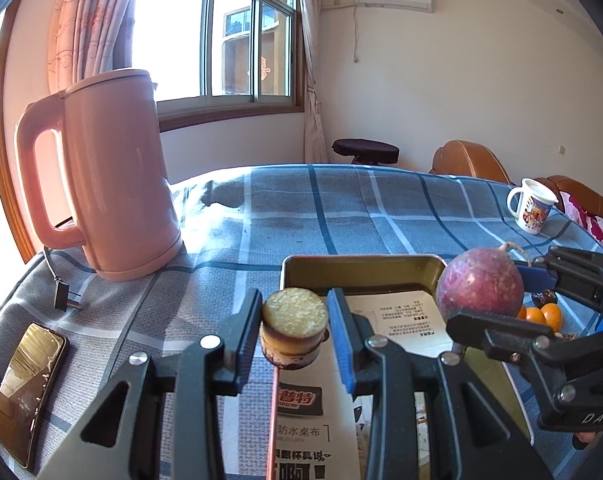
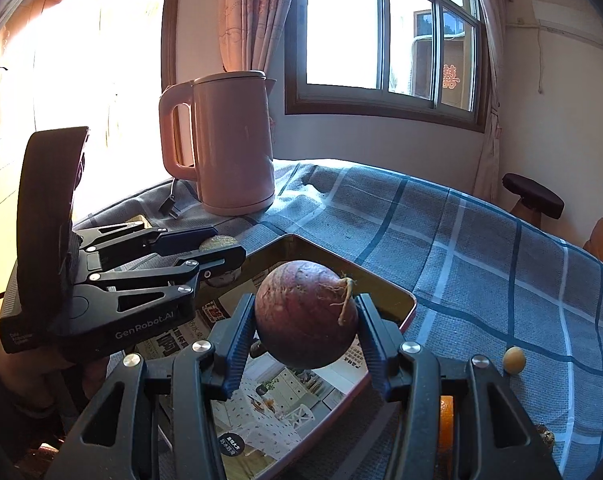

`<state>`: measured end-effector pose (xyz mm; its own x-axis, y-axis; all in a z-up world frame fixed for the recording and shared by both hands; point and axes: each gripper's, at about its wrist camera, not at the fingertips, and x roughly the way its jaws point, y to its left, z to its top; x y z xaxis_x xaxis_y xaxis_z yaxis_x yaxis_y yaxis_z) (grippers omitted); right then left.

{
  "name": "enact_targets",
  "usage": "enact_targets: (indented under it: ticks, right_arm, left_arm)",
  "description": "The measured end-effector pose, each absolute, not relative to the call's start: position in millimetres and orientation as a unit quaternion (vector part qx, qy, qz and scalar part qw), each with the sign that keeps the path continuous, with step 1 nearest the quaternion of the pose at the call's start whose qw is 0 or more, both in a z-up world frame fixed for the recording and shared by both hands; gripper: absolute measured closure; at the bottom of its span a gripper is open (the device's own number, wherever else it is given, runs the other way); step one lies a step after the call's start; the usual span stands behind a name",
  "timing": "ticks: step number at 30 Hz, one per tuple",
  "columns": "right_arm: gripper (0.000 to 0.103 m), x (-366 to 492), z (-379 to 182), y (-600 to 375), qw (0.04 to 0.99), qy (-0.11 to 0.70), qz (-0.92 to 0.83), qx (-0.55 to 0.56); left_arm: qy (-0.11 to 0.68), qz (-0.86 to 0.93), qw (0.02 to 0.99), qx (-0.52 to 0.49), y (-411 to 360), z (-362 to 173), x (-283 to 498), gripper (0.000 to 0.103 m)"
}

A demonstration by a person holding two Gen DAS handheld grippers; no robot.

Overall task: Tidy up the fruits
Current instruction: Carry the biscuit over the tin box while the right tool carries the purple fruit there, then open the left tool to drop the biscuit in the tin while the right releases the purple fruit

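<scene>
My left gripper [image 1: 294,322] is shut on a short sugarcane piece [image 1: 294,326] with a pale cut top, held over the left rim of a gold metal tray [image 1: 361,270] lined with a printed leaflet. My right gripper [image 2: 306,330] is shut on a round purple radish [image 2: 306,314] with a root tail, held above the tray [image 2: 385,292]. The radish [image 1: 480,284] and the right gripper also show in the left wrist view, at the tray's right edge. The left gripper [image 2: 221,254] with the sugarcane shows at the left of the right wrist view.
A pink electric kettle [image 1: 117,176] with its loose plug stands at the back left of the blue checked tablecloth. A phone [image 1: 27,392] lies at the left. Small oranges [image 1: 541,314] and dark fruits lie right of the tray. A mug [image 1: 531,206] stands far right. A small yellow fruit [image 2: 513,359] lies on the cloth.
</scene>
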<state>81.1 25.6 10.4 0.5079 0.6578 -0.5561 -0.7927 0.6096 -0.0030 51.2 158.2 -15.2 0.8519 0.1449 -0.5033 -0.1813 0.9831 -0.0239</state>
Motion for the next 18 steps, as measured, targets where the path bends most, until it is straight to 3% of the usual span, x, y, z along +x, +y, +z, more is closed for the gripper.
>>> enact_targets:
  ticks: [18]
  right_arm:
    - [0.051,80.9,-4.9,35.9,0.856,0.269,0.417,-0.146]
  left_arm:
    - [0.256,0.076,0.963,-0.021,151.0,-15.4,50.1,0.066]
